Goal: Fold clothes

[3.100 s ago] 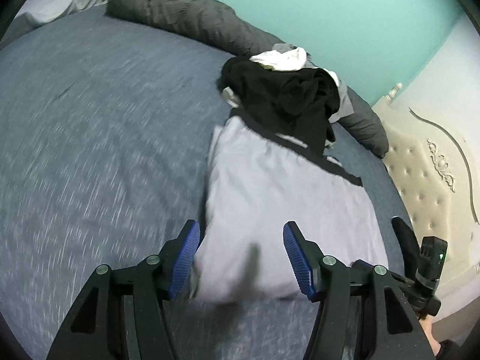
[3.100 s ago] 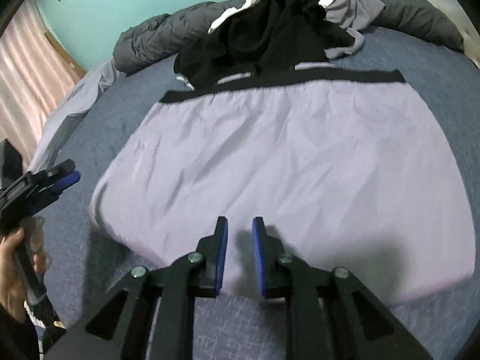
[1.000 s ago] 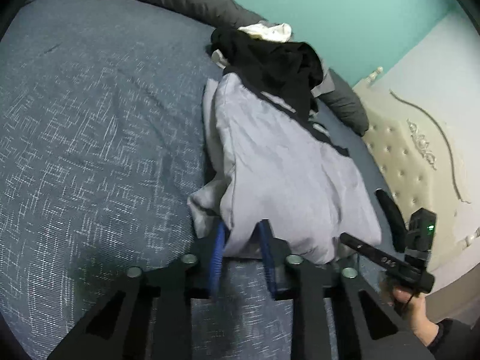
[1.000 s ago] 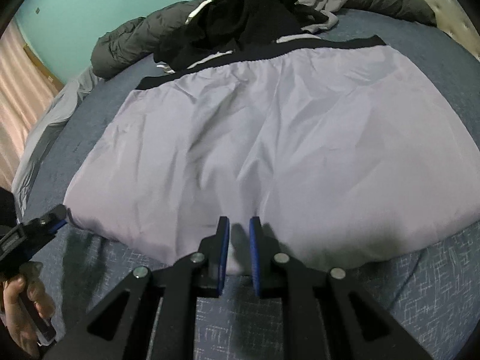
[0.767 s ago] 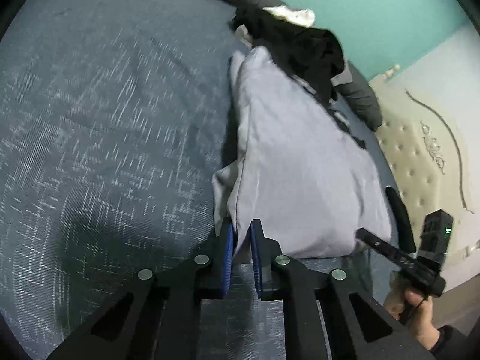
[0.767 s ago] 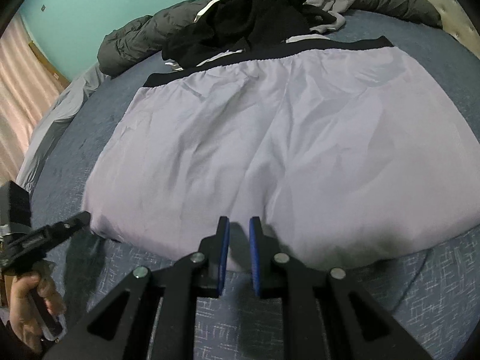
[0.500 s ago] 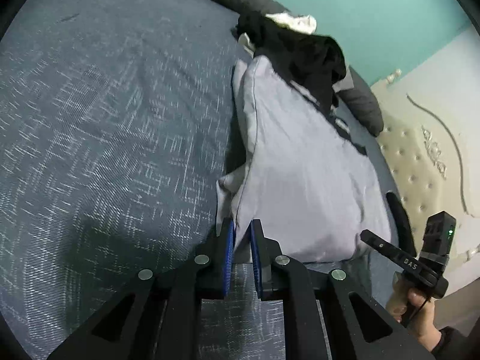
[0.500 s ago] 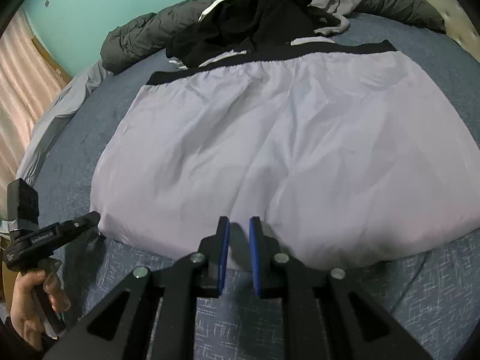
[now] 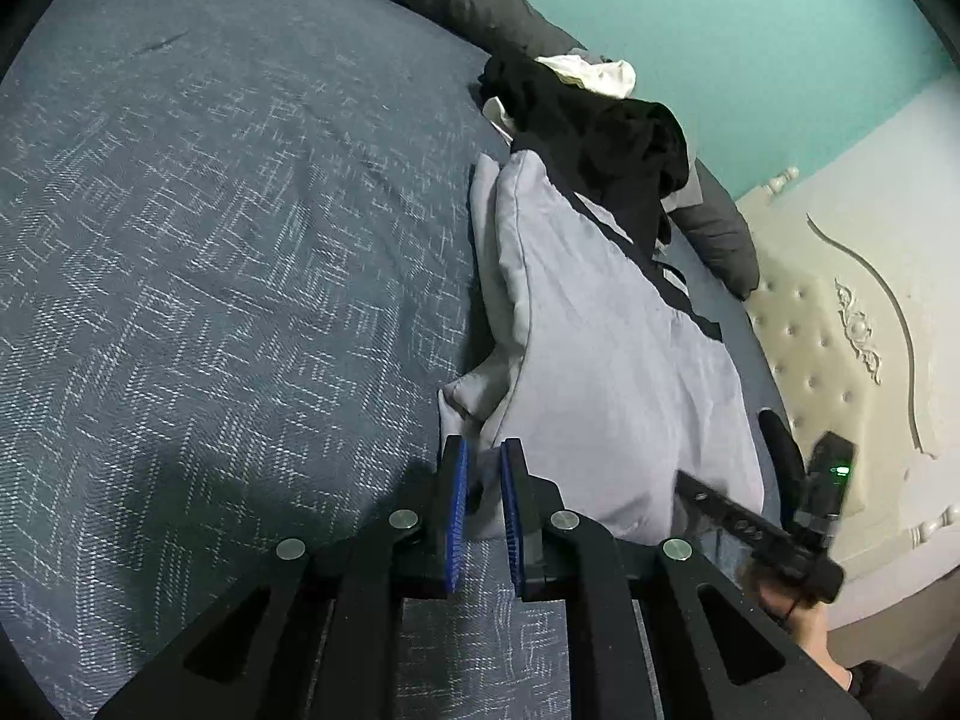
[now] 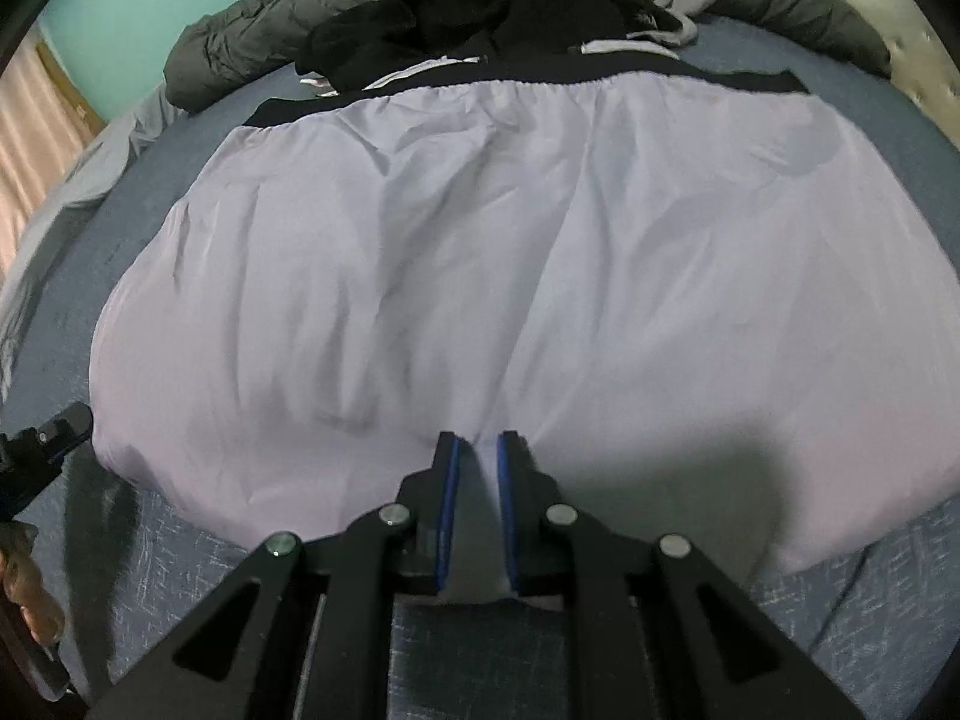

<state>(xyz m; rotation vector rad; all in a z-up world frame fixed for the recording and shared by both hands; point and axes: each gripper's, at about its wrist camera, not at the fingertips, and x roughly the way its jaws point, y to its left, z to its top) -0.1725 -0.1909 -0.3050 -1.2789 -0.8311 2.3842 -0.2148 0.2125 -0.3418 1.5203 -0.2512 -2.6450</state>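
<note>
A pale lilac garment with a black waistband [image 10: 480, 252] lies spread on the blue bedspread, waistband at the far side. My right gripper [image 10: 477, 456] is shut on the middle of its near hem, cloth pinched between the blue pads. In the left wrist view the same lilac garment [image 9: 600, 330] runs away to the upper right, and my left gripper [image 9: 480, 462] is shut on its near left corner, where the cloth bunches up. The other hand-held gripper [image 9: 780, 522] shows at the lower right with a hand under it.
A heap of black, white and grey clothes [image 10: 492, 6] sits just beyond the waistband, against a rolled dark grey duvet [image 10: 240, 48]. A cream tufted headboard [image 9: 840, 330] stands at the right in the left wrist view. Blue bedspread [image 9: 210, 240] stretches wide to the left.
My left gripper closed on the garment's near left corner and lifted that edge into a ridge. The right gripper kept its hold on the hem and edged in closer over the cloth.
</note>
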